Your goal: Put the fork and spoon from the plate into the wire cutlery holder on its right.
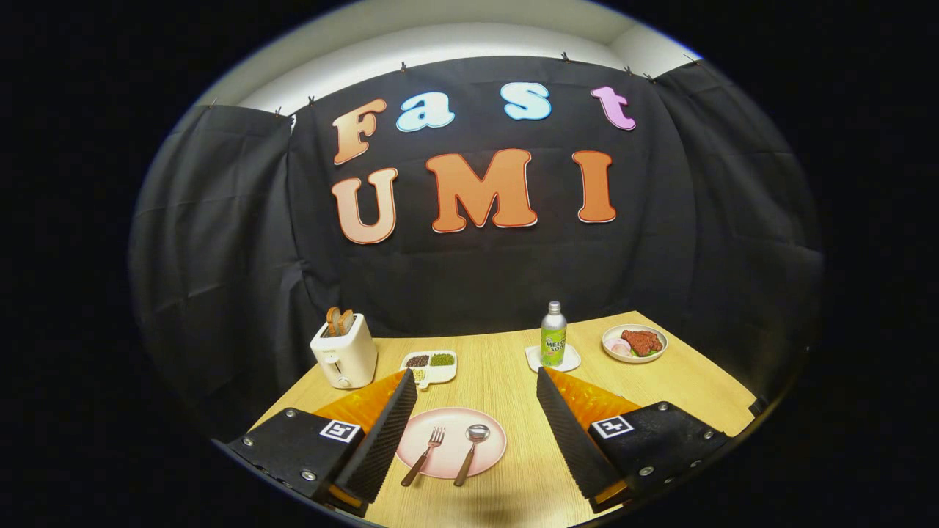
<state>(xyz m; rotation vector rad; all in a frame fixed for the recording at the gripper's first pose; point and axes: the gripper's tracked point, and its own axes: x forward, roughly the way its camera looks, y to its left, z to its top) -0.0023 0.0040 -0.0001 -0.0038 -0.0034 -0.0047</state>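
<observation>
Jaws wide open, gripping nothing; gripper (477, 418) hovers over the pink plate (493, 456), fork (425, 455) and spoon (472, 444) side by side on it, between the fingers. Both look thin, rigid, light, probably slick, lying flat. Best bet: pinch mid-handle where it overhangs the plate rim onto the worktop (506, 370).

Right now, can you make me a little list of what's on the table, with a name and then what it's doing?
gripper: open, fingers wide apart, holding nothing
plate: pink, between the fingers on the wooden table
fork: on the plate, left of the spoon, handle over the rim
spoon: on the plate, beside the fork
toaster: white, beyond the left finger, toast sticking up
snack tray: beside the toaster
bottle: green, upright on a coaster
food plate: beside the bottle
</observation>
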